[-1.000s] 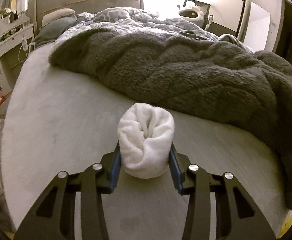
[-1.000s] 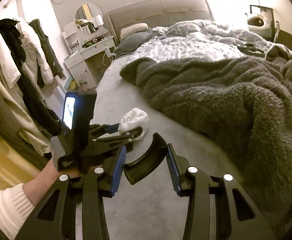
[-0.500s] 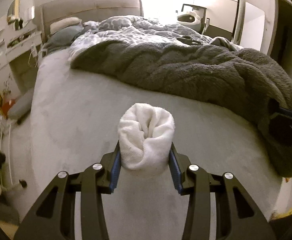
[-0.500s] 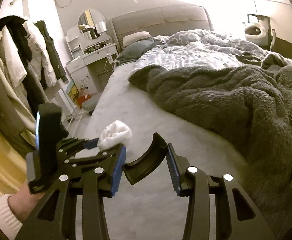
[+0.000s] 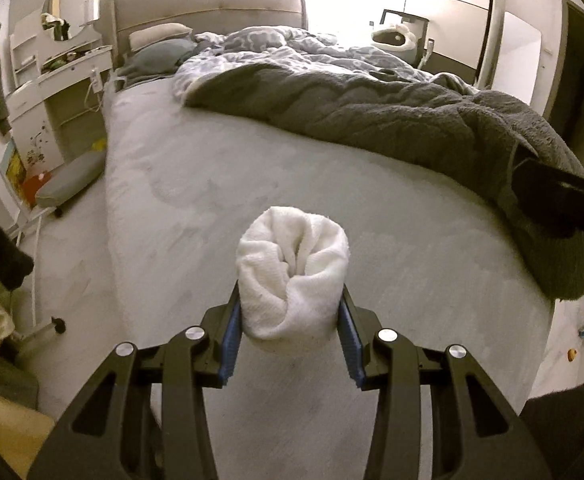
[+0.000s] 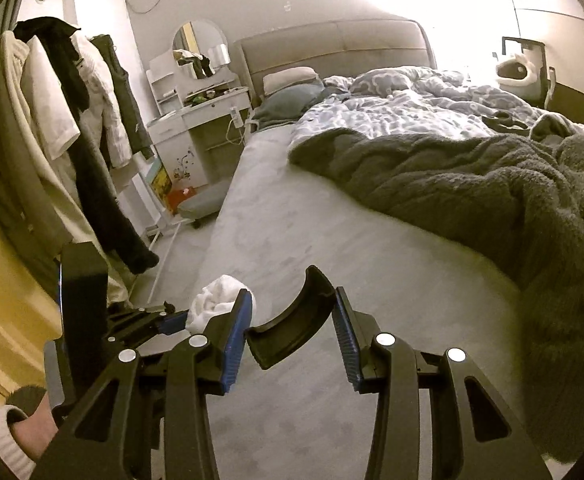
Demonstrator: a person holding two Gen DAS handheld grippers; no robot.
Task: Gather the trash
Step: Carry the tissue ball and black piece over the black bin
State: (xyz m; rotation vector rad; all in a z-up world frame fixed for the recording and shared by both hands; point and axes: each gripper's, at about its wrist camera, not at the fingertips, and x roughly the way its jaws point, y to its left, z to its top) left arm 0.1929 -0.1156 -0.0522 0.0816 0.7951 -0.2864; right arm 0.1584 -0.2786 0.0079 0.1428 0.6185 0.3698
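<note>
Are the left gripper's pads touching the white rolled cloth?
Touching. The left wrist view shows the left gripper with both blue pads pressed against the sides of the white rolled cloth, no gap visible.

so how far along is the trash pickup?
Done: both pieces are picked up. The left hand-held gripper is shut on a white wad; the right hand-held gripper is shut on a curved black piece, both held over the bed. Left: dropping them off; no bin is in view.
</note>
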